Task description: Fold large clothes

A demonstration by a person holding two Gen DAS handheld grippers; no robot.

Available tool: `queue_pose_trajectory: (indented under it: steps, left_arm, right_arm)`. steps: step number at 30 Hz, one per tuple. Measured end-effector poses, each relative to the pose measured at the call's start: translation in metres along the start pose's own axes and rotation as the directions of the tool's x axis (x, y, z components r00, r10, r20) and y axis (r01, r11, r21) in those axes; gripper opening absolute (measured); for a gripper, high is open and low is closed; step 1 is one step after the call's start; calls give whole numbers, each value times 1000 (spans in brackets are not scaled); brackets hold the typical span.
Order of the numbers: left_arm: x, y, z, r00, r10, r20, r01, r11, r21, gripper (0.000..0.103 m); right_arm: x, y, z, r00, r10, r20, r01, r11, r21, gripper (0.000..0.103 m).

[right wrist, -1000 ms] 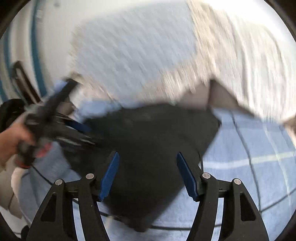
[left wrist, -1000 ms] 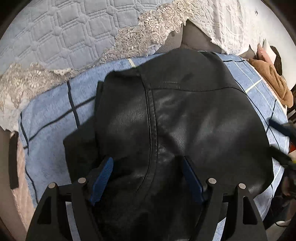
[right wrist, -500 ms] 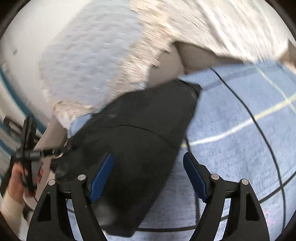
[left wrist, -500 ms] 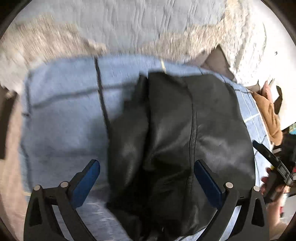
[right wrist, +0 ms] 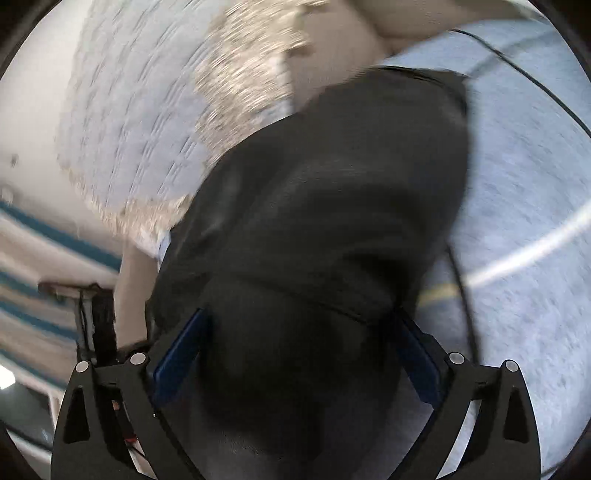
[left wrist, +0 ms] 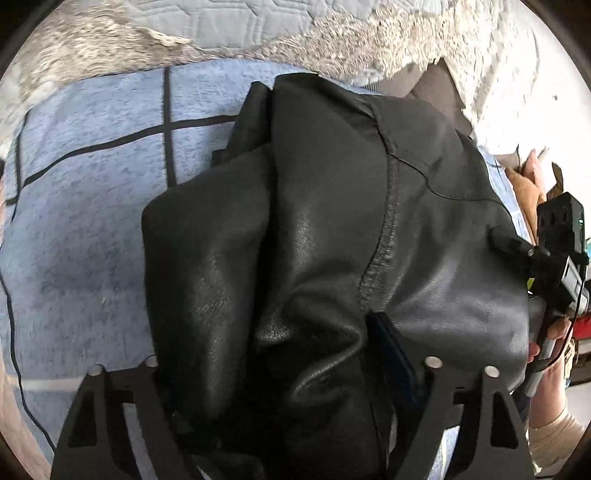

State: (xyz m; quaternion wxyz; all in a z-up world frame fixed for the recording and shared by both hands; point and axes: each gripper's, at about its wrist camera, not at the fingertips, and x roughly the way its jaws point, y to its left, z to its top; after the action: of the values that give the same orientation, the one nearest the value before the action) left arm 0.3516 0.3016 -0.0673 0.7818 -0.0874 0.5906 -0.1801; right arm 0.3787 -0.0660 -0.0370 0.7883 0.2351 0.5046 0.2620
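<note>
- You are holding the left tongs (left wrist: 266,343) pointed steeply down onto the near edge of the black leather jacket (left wrist: 332,221).
- Their jaws have just been closing, and a thick fold of the leather is bunching up between them.
- The blue pad (left wrist: 391,350) on the right-hand finger is pressing into that fold; the other pad is hiding under the leather, so you are seeing only one side of the grip.
- The jaws are standing fairly wide around the bunched leather.
- The jacket is stretching away ahead of the left tongs, folded in on itself, with a stitched seam running up its middle.
- It is lying on the blue blanket (left wrist: 92,221), whose dark grid lines are showing to the left of the left tongs.
- Beyond the jacket's far edge, the quilted bedspread (left wrist: 221,18) with its lace trim is lying across the view.
- You are keeping the right tongs (right wrist: 299,317) over the jacket's opposite end; that view is blurring badly.
- Their jaws have just been opening and are standing wide, both blue pads showing, with the jacket lying between them and neither pad clearly pressing it.
- To the right of the left tongs, your hand (left wrist: 554,373) is gripping the right tongs' handle just beside the jacket's edge.
</note>
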Motion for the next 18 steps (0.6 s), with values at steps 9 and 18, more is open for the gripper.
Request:
queue_pose_trajectory:
  steps: [9,18]
  left_arm:
    - [-20,42,-27,996,-78,44,85,982,-171,63]
    - [-57,33,-41,986,-59,156,81,987,-138,32]
  right_arm:
    - [21,45,11,998,58,-18,-60,983,-172,63]
    - [11,84,8,998,28,52,-15,968,-249,38]
